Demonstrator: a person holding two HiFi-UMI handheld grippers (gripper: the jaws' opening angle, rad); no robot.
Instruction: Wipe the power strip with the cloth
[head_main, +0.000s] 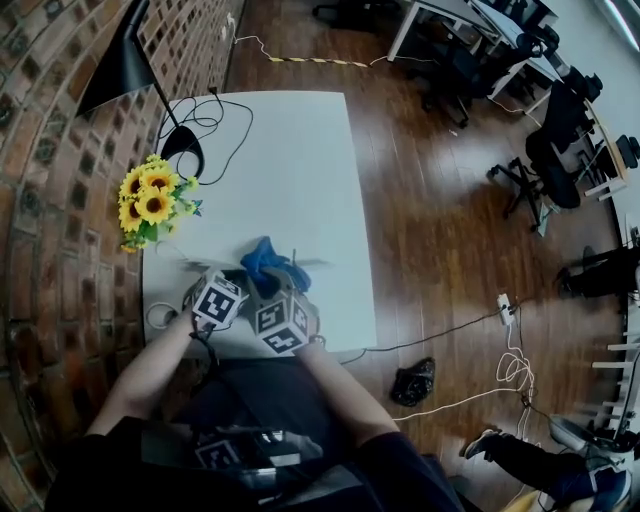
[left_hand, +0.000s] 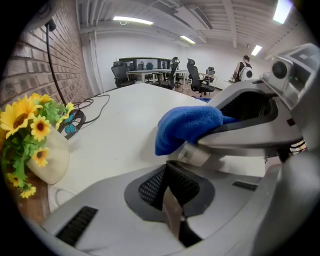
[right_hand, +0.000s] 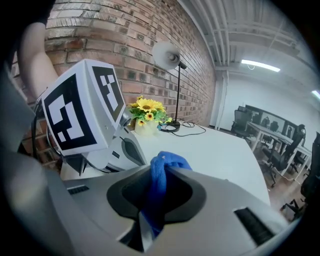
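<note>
Both your grippers are hovering over the bench's (head_main: 290, 170) near edge. The right gripper (right_hand: 148, 225) is clamping the blue cloth (right_hand: 163, 168), the left gripper (left_hand: 173, 214) is clenching nothing. The power strip is unseen, likely lying beneath them.

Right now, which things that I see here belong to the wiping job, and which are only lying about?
For the job: blue cloth, gripped in the right tool; left tool, shut and empty. The power strip itself I cannot make out.
Only lying about: vase of sunflowers; black desk lamp; black cable on the white table; office chairs.
</note>
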